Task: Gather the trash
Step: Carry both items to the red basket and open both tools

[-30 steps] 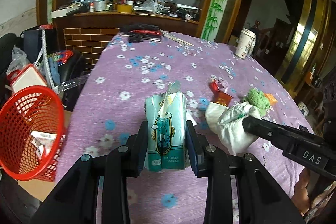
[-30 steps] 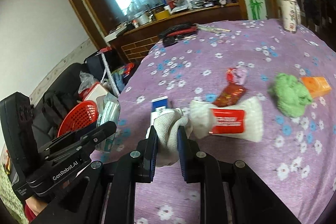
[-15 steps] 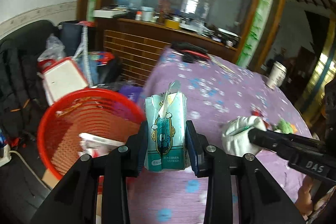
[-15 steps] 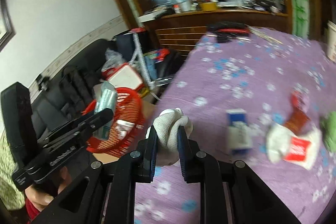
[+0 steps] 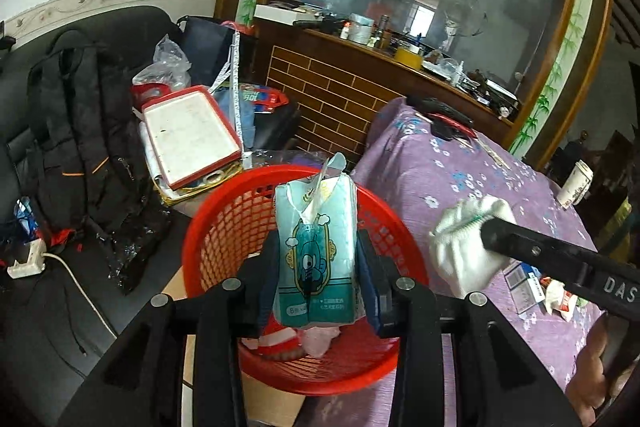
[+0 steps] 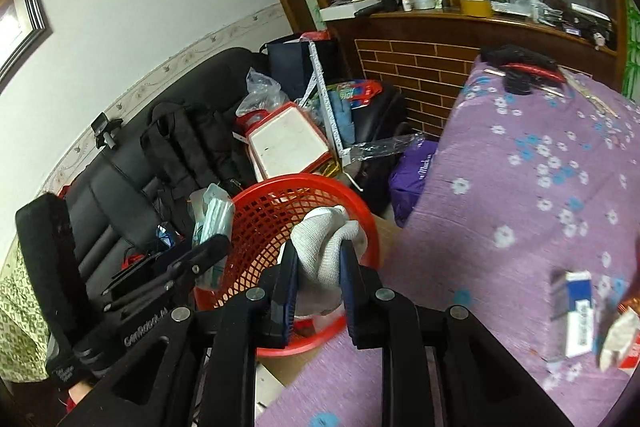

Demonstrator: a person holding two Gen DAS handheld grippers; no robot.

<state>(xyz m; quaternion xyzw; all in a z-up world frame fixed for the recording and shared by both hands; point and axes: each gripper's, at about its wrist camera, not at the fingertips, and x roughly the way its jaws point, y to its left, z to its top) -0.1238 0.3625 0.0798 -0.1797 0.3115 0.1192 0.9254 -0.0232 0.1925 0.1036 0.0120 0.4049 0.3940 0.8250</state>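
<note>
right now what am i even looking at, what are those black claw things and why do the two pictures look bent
No robot here: a person holds a two-finger gripper in each hand, and a fisheye camera on each one looks along its fingers, which bends the picture. The left camera shows the left gripper with a teal tissue pack between its fingers, above a red mesh basket. The right camera shows the right gripper with a white knitted glove between its fingers, at the same basket's rim. Both pairs of jaws have just been opening, items still between them. Each gripper also shows in the other's picture. On the purple flowered tablecloth lie a blue-and-white box and a red-and-white wrapper, both blurred. Some trash already lies in the basket.
</note>
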